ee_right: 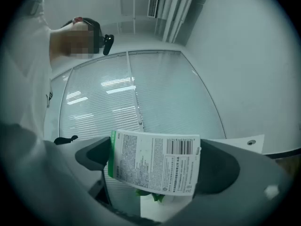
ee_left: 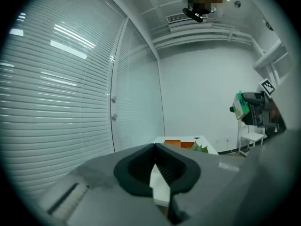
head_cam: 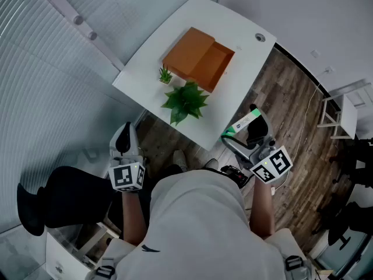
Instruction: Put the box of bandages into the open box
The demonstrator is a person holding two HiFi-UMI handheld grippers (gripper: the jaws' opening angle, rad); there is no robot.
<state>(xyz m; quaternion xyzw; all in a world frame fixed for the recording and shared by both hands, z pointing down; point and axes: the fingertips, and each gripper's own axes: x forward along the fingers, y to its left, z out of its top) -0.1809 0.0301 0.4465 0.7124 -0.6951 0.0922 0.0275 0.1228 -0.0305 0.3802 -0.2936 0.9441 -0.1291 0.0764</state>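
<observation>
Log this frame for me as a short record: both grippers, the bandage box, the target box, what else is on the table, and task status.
left gripper: jaws together, nothing between them
right gripper: closed on the box of bandages, held in the air by the table's edge in the head view
open box: orange, on the white table, inside looks empty
other items: small plant and larger plant beside the open box, on the person's side
task status: bandages gripped, not yet in the open box

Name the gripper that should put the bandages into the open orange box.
Right. The right gripper clamps the box of bandages bound for the open box; the left gripper is shut and empty.
</observation>
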